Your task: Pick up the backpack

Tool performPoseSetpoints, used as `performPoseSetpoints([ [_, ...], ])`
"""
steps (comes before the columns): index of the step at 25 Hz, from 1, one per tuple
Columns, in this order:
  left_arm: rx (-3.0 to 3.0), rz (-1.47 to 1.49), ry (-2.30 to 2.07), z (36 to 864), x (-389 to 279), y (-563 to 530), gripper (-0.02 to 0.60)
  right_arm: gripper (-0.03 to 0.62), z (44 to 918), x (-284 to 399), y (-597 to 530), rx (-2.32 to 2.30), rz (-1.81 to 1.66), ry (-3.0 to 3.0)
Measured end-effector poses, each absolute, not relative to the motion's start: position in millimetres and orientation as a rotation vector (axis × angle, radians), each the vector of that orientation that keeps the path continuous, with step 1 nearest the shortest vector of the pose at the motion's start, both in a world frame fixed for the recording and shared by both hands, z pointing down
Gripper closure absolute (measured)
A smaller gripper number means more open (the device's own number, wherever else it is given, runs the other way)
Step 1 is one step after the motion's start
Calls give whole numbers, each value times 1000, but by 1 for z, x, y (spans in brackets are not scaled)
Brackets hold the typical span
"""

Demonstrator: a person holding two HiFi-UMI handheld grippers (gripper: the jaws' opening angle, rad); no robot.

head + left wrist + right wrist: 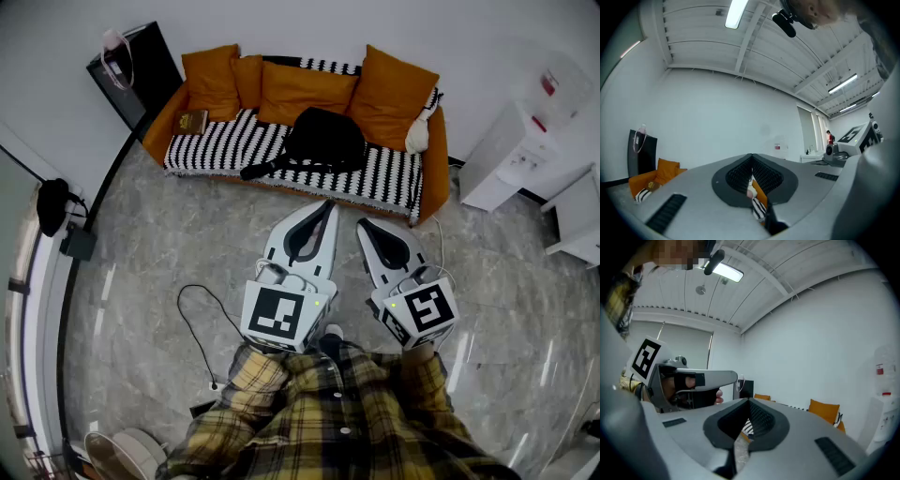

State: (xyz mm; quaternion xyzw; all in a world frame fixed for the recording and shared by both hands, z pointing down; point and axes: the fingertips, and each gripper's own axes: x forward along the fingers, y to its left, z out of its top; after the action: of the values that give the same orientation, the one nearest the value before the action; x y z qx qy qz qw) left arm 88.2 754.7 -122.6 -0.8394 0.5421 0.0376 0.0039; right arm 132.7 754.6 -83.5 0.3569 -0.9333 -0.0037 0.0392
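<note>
A black backpack (323, 141) lies on the striped seat of an orange sofa (220, 142) against the far wall, its strap trailing toward the front edge. My left gripper (327, 208) and right gripper (361, 226) are held side by side over the floor, well short of the sofa, both pointing level at it. Both are shut with nothing between the jaws. In the left gripper view the closed jaws (751, 165) hide most of the sofa; only a sliver of stripes shows. The right gripper view shows its jaws (749, 405) closed too, with the left gripper's (693, 385) handle beside it.
Orange cushions (298, 89) line the sofa back and a small book (193, 121) lies at its left end. A black stand (136, 66) is left of the sofa, white cabinets (520, 155) at right. A black cable (192, 319) runs over the marble floor.
</note>
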Motion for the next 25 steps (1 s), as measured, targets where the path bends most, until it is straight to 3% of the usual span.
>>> performPoseSetpoints([
  [25,-2477,12,1826,-120,119,752,563,579,-78,173,746,1025,14,-2933],
])
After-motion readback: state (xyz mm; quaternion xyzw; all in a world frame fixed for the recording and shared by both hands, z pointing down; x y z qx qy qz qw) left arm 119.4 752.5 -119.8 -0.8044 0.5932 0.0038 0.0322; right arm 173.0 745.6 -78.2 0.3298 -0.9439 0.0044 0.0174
